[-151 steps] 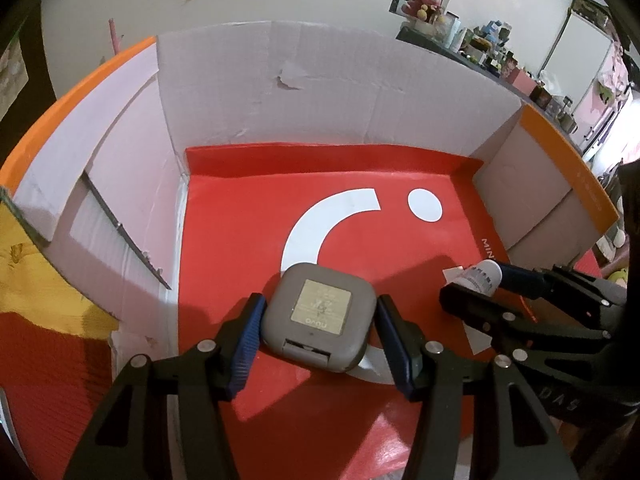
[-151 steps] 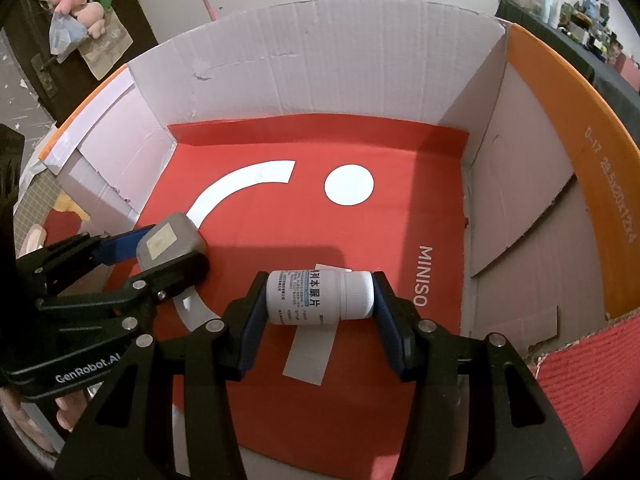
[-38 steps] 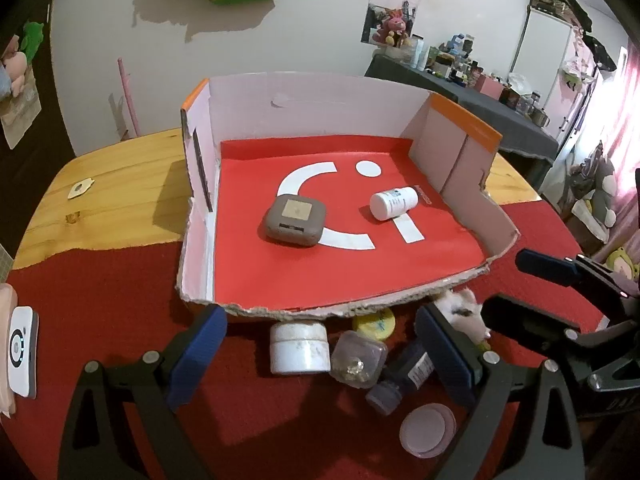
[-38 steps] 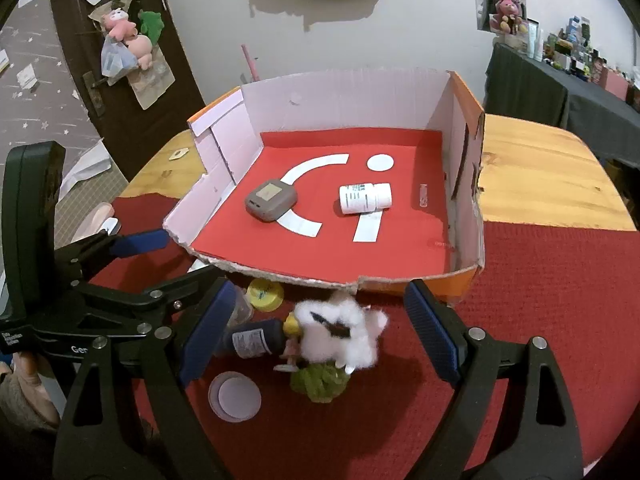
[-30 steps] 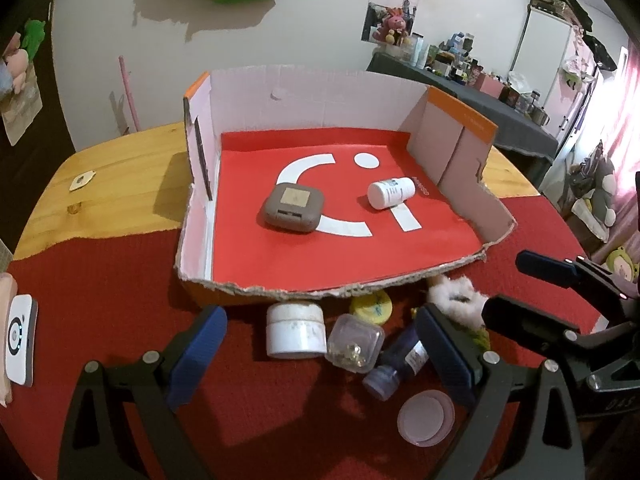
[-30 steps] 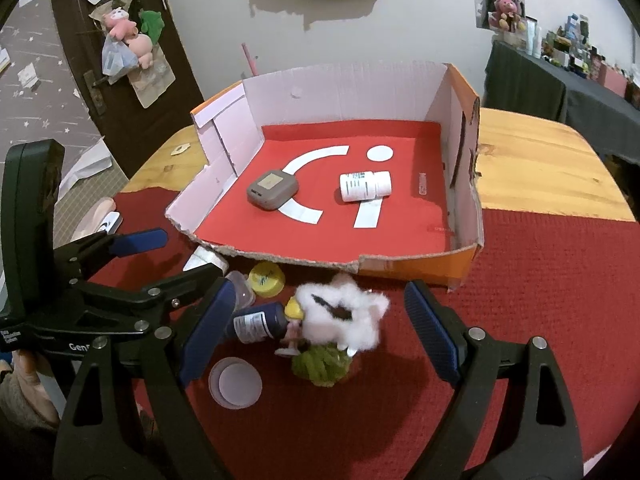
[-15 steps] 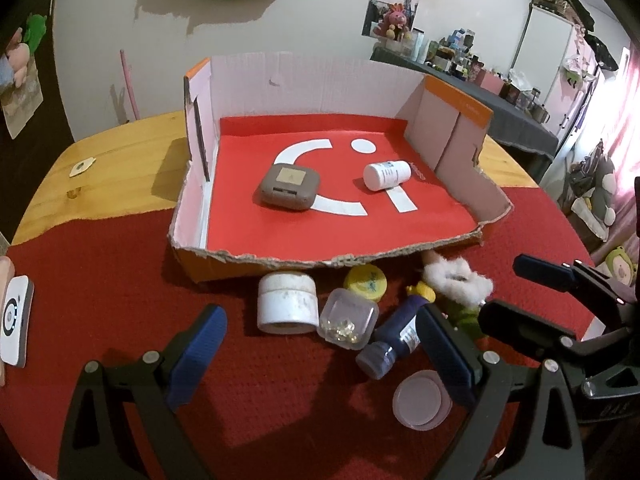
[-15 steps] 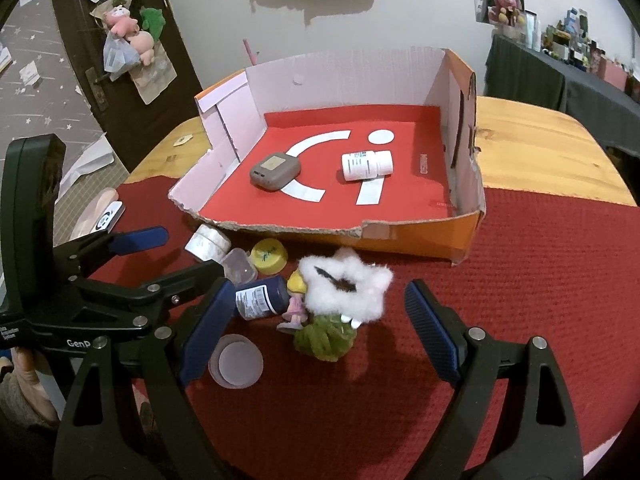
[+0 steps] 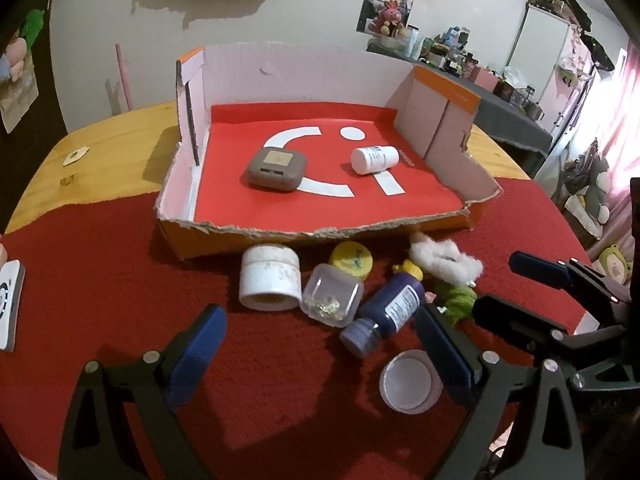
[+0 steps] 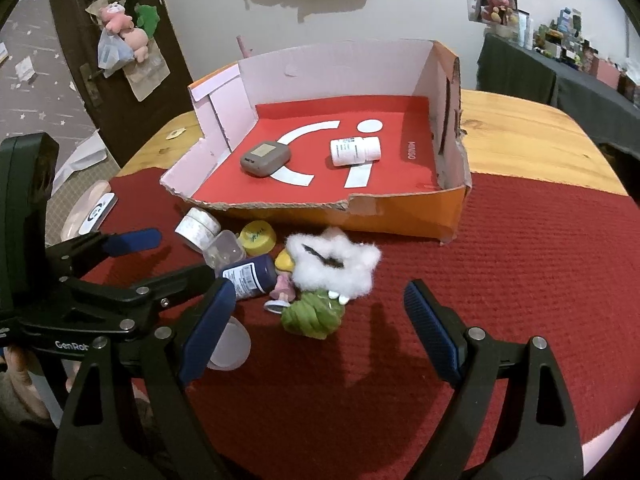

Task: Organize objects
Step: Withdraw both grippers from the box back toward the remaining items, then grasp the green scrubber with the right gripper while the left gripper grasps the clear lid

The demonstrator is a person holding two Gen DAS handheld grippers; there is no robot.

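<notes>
Left gripper: jaws wide but closing slightly, nothing pinched; between the blue pads only red cloth and the front of the clutter. Right gripper: jaws spread wide, nothing clamped, hovering over the fluffy white-and-green plush toy.

Just ahead of the left tool, on the red textured tablecloth: white squat jar on its side, clear plastic tub with small bits inside, dark blue bottle with a white label lying tipped toward the camera, yellow round cap against the box front, translucent round lid beside the right-hand pad. The plush is half hidden here (right wrist view shows it whole, plus a small pink-and-yellow piece tucked under it that I can't identify).

Right wrist view hides most of the translucent lid behind its own left finger; the left view shows it fully.

Beyond the clutter: torn orange cardboard box with a red floor and white markings, front wall ripped low. Inside, a grey rounded-square case on the left, a white pill bottle lying on its side to its right, well apart. The bottle's printed label reads only in the right view.

Left edge of the left view: a white flat device on the cloth. Wooden tabletop shows behind.
</notes>
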